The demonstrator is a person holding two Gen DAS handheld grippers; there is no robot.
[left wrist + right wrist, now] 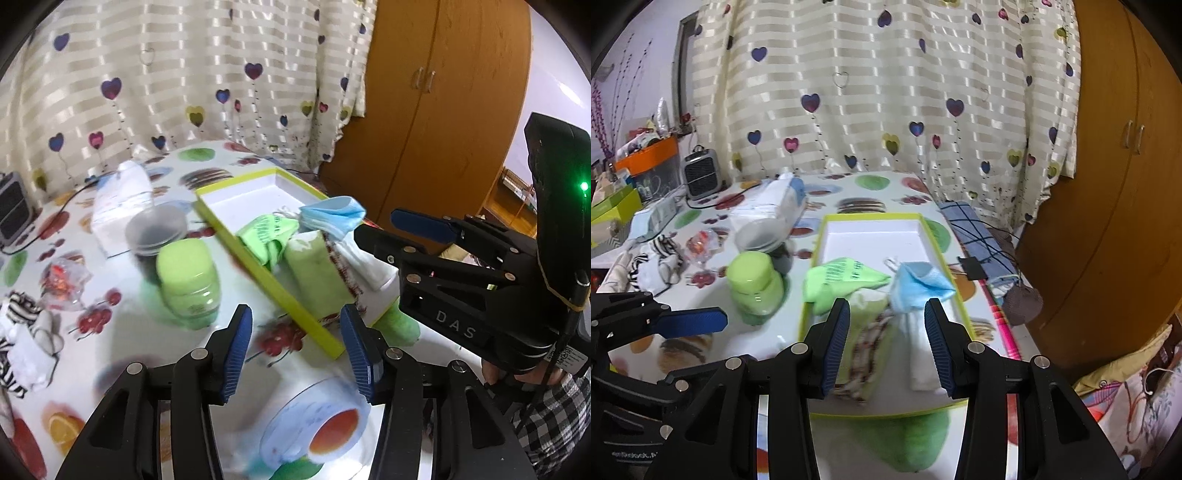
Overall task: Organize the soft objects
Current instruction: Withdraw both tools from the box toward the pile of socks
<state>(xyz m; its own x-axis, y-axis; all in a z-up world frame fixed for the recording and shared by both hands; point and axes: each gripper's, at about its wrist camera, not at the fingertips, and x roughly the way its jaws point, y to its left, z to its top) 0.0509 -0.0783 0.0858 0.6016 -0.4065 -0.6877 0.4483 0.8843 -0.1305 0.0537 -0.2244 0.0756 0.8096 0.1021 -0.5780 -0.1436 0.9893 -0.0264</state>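
Soft things already lie in the tray [871, 218]: a blue mask [918, 284], a green sock [838, 277], a rolled green cloth [866, 343] and a white cloth [918, 350]. More soft things wait outside it. A striped sock pile [22, 332] sits on the surface [122, 332] at your far left, well apart from the tray.

I think these will all feel light and floppy. They will bend and droop when you lift them, so pinch a thick bunched part in the middle, not a thin edge. The mask's thin strings could slip out.

Your right tongs [886, 343] are spread wide with nothing in them, and hang just above the near end of the tray. Your left tongs [295, 354] are also spread wide and hold nothing. They hang over the surface beside the tray's near corner.

A green jar [188, 280] and a clear tub [157, 229] stand just left of the tray. They look hard, so leave them.
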